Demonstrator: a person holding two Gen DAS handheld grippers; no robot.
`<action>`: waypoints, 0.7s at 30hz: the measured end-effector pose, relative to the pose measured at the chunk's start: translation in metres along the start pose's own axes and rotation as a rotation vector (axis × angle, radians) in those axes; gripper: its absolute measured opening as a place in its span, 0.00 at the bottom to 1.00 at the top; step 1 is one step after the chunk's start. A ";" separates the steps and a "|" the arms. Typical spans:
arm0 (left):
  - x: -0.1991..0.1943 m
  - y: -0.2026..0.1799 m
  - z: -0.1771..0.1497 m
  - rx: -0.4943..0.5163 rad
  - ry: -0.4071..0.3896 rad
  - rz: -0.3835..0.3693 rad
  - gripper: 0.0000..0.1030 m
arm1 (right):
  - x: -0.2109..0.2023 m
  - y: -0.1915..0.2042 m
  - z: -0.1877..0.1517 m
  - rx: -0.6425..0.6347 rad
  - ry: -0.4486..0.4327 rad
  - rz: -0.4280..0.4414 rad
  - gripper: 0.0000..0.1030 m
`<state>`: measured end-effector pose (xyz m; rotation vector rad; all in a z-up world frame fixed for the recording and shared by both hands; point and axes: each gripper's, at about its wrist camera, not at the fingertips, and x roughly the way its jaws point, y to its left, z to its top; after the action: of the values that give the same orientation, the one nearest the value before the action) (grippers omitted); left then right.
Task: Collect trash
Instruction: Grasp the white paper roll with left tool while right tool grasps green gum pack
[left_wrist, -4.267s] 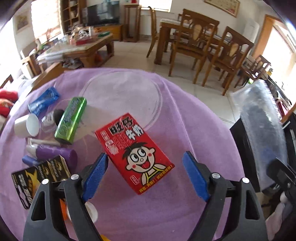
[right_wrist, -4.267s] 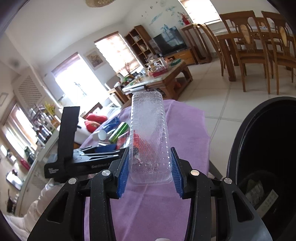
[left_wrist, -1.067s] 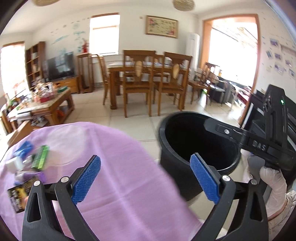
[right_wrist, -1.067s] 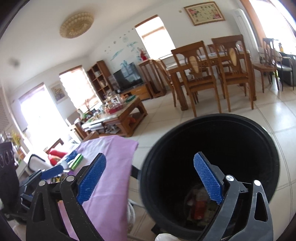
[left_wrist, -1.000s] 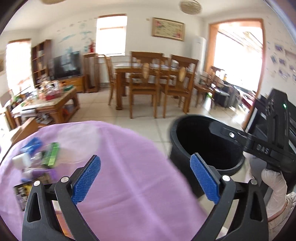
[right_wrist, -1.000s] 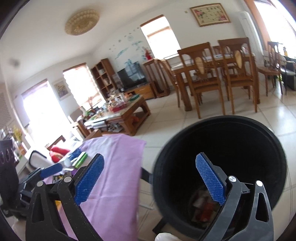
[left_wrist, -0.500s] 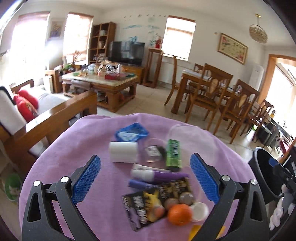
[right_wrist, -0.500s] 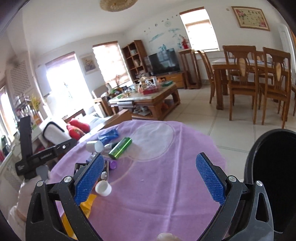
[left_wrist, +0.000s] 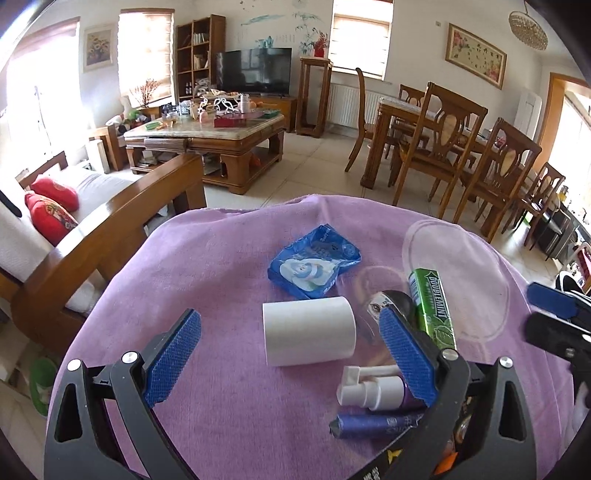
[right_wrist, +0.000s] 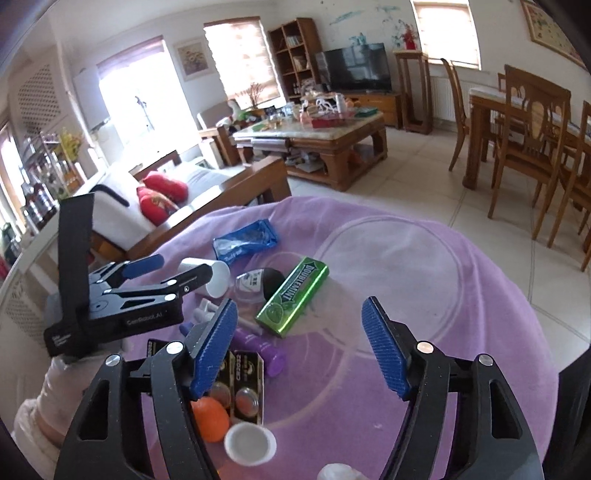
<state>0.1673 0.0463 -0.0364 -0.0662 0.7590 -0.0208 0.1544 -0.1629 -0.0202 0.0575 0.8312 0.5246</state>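
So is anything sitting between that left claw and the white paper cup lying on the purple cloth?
Nothing visible does. The left claw hangs open, with the white cup lying on its side straight ahead between its pads, only bare purple cloth before it. The spray bottle lies off to the right.

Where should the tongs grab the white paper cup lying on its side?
Grip the white paper cup across its round wall, about midway along. It lies tipped over on the purple cloth, so coming from above with one finger on each long side probably suits best. The left tongs already hang open just short of it. Squeeze gently; thin paper probably crushes.
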 end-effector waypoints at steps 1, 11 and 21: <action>0.002 0.002 0.000 0.003 0.011 -0.005 0.85 | 0.011 0.002 0.004 0.007 0.018 0.000 0.61; 0.017 0.020 -0.005 -0.044 0.085 -0.055 0.52 | 0.072 0.003 0.008 -0.010 0.147 -0.061 0.57; 0.015 0.027 -0.008 -0.100 0.082 -0.089 0.47 | 0.087 0.015 0.001 -0.067 0.164 -0.087 0.38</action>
<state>0.1729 0.0717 -0.0543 -0.1950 0.8389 -0.0709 0.1973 -0.1090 -0.0756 -0.0843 0.9710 0.4793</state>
